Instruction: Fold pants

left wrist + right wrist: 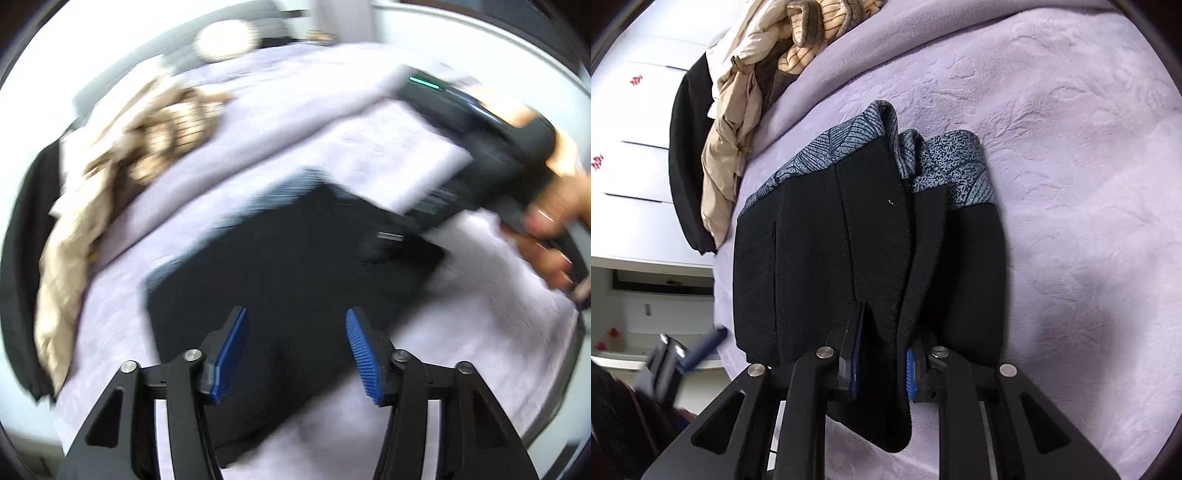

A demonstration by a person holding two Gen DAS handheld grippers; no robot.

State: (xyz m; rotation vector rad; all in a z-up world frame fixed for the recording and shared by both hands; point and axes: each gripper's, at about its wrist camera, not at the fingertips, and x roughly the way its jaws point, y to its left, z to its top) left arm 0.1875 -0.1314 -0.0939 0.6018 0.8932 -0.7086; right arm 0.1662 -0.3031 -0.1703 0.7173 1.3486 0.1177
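No container in either view; all items lie directly on a lilac plush bedspread with an embossed leaf relief [1071, 147]. The folded black woven pants with blue-grey patterned lining [820, 258] rest flat near the middle of the bedspread as a roughly rectangular stack, the printed lining (leaf veins on one part, fine speckle on another) exposed along the far edge, a seam and a slit pocket line visible on the matte black face. The right gripper with black arms and ribbed blue pads [882, 369] is narrowed onto a thick fold at the near edge of the pants, cloth pinched between both pads. The left gripper of the same build [295, 354] hovers above the pants with its jaws spread wide and nothing between them; that view is motion-blurred. A heap of beige quilted and striped garments [738, 110] sits at the bedspread's edge, beside a black garment [687, 166] draping over the side. White drawer fronts [631, 166] stand beyond
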